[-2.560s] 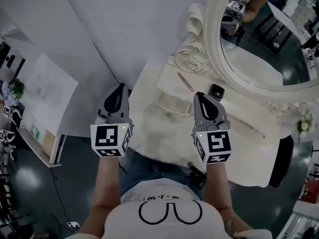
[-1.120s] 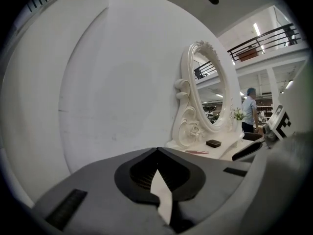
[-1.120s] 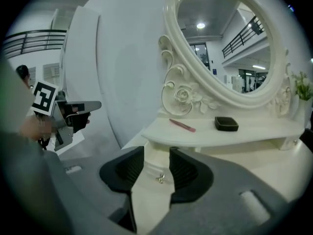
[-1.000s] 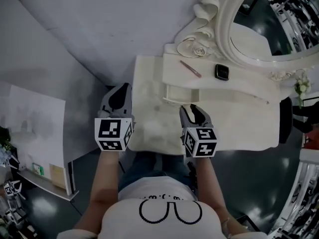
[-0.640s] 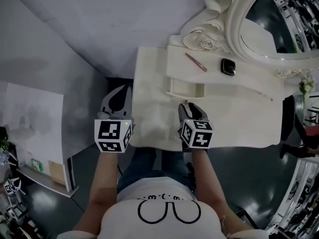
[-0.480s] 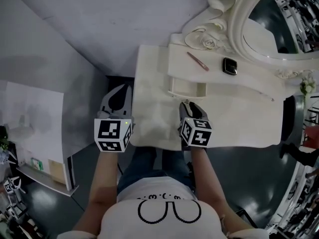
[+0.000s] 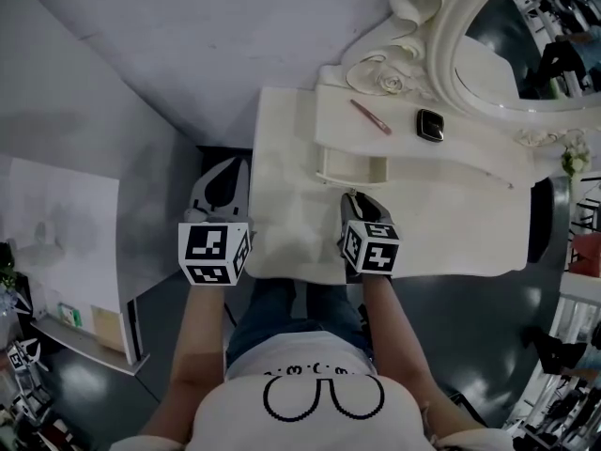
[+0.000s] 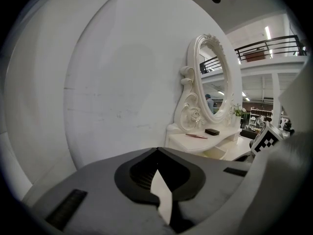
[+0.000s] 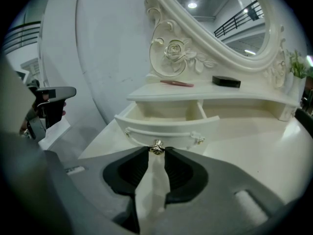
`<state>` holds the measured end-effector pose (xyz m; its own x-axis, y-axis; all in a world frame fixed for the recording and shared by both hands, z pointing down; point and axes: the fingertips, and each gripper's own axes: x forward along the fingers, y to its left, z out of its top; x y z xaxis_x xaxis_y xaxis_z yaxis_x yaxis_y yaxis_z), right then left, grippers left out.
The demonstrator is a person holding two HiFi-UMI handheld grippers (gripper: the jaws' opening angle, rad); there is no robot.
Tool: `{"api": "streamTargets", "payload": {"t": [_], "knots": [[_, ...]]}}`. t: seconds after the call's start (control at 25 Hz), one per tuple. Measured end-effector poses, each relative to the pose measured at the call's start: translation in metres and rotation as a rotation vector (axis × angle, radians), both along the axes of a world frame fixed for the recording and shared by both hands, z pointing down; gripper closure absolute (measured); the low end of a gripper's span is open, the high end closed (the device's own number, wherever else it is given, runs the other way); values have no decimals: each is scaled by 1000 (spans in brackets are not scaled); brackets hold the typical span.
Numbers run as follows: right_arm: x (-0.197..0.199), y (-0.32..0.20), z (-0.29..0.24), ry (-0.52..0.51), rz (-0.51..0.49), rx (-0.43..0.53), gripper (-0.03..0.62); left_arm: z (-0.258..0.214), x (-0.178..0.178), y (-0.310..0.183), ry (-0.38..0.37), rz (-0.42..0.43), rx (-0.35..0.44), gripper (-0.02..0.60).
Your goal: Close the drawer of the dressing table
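Looks like a staged bedroom corner inside a large hall: ornate white dressing table (image 7: pixel 451 224) and oval mirror (image 7: pixel 493 59) against a bare white partition (image 7: pixel 216 36), with dark glossy floor (image 7: pixel 178 318), railed mezzanine (image 8: pixel 266 45), strip lights (image 8: pixel 267 32) and shelving (image 8: pixel 257 117) beyond.

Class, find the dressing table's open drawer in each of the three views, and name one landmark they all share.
Head view: drawer upper middle, jutting from the shelf.
Left gripper view: drawer lower right, small, under the shelf.
Right gripper view: drawer centre, large, knob toward the camera.
Shared landmark: the black case on the shelf.
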<state>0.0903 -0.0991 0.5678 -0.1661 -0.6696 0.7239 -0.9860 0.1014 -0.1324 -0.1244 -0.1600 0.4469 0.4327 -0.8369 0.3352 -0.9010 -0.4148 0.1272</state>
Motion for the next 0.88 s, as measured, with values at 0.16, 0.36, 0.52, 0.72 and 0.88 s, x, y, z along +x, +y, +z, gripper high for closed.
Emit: {"api": "streamTargets", "payload": {"t": [0.16,0.36,0.52,0.72,0.88], "knots": [[0,-1,-3,5,-8,-5,490,-6,2,-3,7,3,13,583],[2,-6,-5,11,-12,-9,490,-11,5,-6,13,9,20,583],[1,-11,-4,9,-18,-13,490,-12,5,-9,13,2,22,583],[0,-17,-3,6,-35,-21,490,-12,7,-14,14,-3,21,583],[0,-23,-4,10,-49,-20,490,-12,9,-16,17,-11,20,583]]}}
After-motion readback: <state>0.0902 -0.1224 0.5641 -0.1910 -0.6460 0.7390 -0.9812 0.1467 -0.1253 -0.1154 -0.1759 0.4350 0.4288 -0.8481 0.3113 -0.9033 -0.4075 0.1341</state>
